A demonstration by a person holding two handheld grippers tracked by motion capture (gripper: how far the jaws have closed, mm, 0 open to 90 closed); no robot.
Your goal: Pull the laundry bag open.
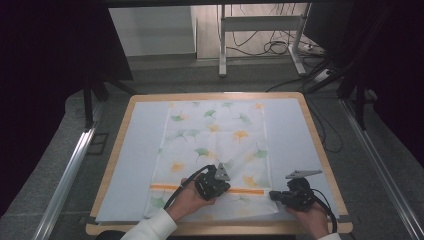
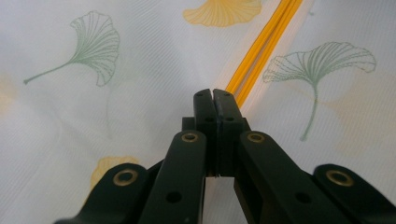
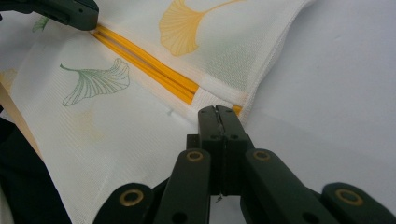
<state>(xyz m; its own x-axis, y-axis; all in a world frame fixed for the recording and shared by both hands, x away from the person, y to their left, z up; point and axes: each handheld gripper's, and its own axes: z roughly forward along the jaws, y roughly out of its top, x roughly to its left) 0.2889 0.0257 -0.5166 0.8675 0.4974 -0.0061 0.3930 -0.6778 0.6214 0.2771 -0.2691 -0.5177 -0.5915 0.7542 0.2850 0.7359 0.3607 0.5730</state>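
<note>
Grippers, left (image 1: 218, 181) and right (image 1: 274, 195), closed over leaf-print cloth (image 1: 215, 135).

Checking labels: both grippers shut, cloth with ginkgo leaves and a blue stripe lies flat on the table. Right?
One error: the stripe is orange, not blue, as the left gripper view shows. The rest holds: left gripper and right gripper have their jaws shut, and the ginkgo-leaf cloth lies flat on the table.
</note>
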